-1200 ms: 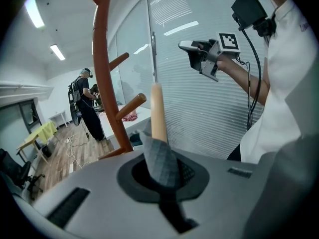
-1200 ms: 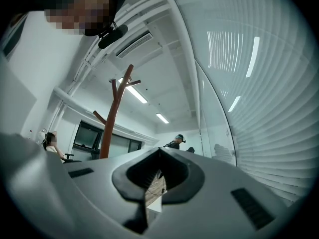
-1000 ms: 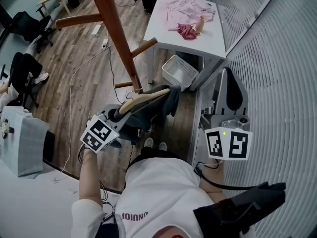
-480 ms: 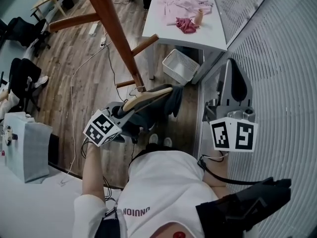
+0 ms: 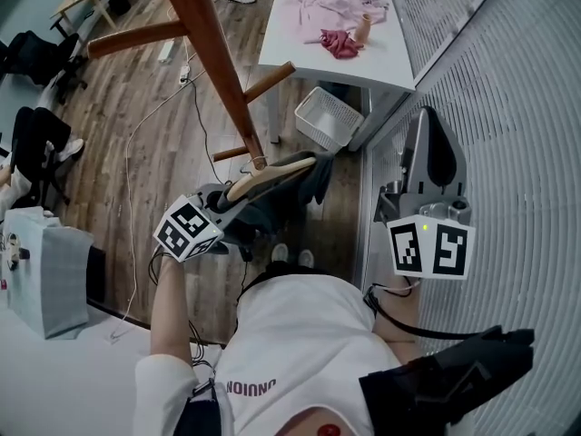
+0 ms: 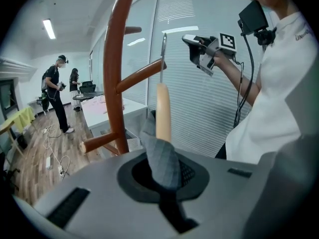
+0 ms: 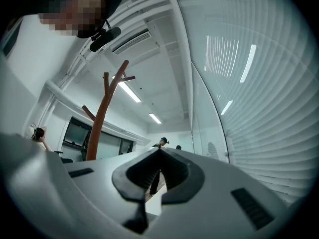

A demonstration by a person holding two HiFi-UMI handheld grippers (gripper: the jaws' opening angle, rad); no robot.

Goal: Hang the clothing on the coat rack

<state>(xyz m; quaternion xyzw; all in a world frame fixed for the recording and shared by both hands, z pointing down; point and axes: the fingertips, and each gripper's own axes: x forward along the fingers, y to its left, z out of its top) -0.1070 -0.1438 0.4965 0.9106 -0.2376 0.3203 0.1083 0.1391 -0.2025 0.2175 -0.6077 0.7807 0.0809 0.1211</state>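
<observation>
Beside the coat rack (image 5: 211, 53), we hold the grey clothing (image 6: 160, 158) on its wooden hanger (image 6: 163, 111) with the left gripper (image 6: 162, 178), whose jaws are clamped on the cloth. The hook (image 6: 163, 51) of the hanger is close to the tip of a branch (image 6: 142, 74). Our right gripper (image 7: 158, 158) is well apart, with its jaws together and nothing between them.

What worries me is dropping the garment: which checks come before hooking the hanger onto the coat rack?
1. Left hand-held gripper shut on the grey garment draped over the wooden hanger: ok.
2. Hanger hook free of cloth, close to a peg of the coat rack: ok.
3. Hook seated over that peg: cannot tell.
4. Right hand-held gripper shut, empty, held away from the rack: ok.
</observation>
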